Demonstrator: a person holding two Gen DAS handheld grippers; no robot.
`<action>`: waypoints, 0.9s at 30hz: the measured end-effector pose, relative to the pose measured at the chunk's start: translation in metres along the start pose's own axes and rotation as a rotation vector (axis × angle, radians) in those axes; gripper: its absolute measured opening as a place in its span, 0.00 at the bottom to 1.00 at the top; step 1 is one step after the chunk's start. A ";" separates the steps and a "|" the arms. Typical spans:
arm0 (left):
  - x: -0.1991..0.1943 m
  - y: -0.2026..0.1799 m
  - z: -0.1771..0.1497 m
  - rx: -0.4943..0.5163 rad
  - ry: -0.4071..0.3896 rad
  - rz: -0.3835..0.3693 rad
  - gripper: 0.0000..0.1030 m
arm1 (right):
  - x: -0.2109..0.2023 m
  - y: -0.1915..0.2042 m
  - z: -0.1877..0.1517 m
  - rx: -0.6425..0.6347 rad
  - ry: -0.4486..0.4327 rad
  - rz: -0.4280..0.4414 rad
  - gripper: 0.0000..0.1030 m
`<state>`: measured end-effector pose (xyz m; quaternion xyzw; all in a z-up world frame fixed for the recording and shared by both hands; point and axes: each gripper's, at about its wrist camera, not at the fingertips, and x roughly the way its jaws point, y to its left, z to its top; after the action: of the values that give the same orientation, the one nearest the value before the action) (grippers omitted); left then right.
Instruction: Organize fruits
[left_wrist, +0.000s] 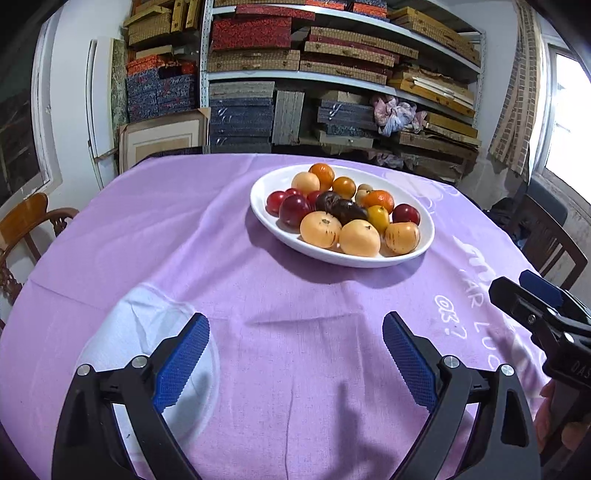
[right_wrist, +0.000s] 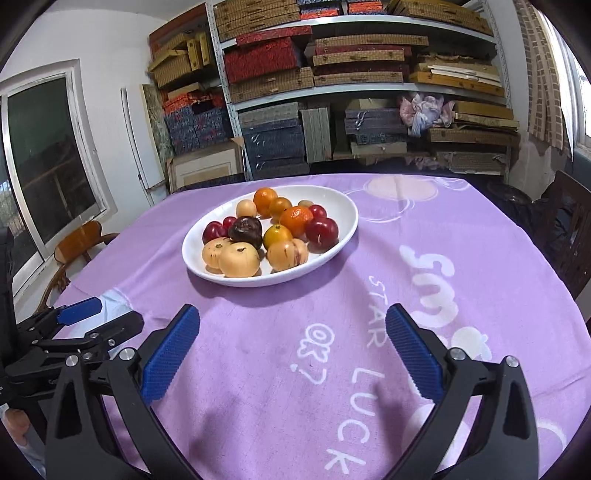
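Note:
A white oval dish (left_wrist: 424, 221) (right_wrist: 347, 210) sits on the purple tablecloth, filled with several fruits: pale orange round ones (left_wrist: 320, 229) (right_wrist: 239, 260) at the near side, dark red plums (left_wrist: 294, 209) (right_wrist: 322, 229), oranges (left_wrist: 321, 175) (right_wrist: 265, 201) and a dark purple fruit (left_wrist: 347, 211) (right_wrist: 245, 229) in the middle. My left gripper (left_wrist: 295, 332) is open over bare cloth, short of the dish, holding nothing. My right gripper (right_wrist: 293, 325) is open too, empty, near the printed lettering. Each gripper shows at the edge of the other's view.
The purple tablecloth (left_wrist: 184, 240) (right_wrist: 424, 229) covers a round table. Wooden chairs (left_wrist: 26, 229) (right_wrist: 569, 236) stand at the left and right edges. Behind the table, metal shelves (left_wrist: 332, 81) hold several stacked boxes. A window (right_wrist: 48, 166) is at the left.

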<state>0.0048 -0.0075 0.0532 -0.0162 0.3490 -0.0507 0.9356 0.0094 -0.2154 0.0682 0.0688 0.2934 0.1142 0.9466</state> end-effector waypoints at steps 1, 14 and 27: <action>0.001 0.000 0.001 -0.002 0.004 0.003 0.93 | 0.001 0.002 -0.001 -0.008 0.004 -0.002 0.96; 0.017 0.001 0.032 -0.011 -0.044 0.030 0.97 | 0.040 0.009 0.025 -0.003 0.050 -0.036 0.96; 0.036 -0.010 0.026 0.060 0.006 -0.006 0.97 | 0.052 -0.006 0.019 0.034 0.073 -0.026 0.96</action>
<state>0.0481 -0.0215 0.0499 0.0108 0.3502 -0.0642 0.9344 0.0626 -0.2094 0.0542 0.0769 0.3308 0.0994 0.9353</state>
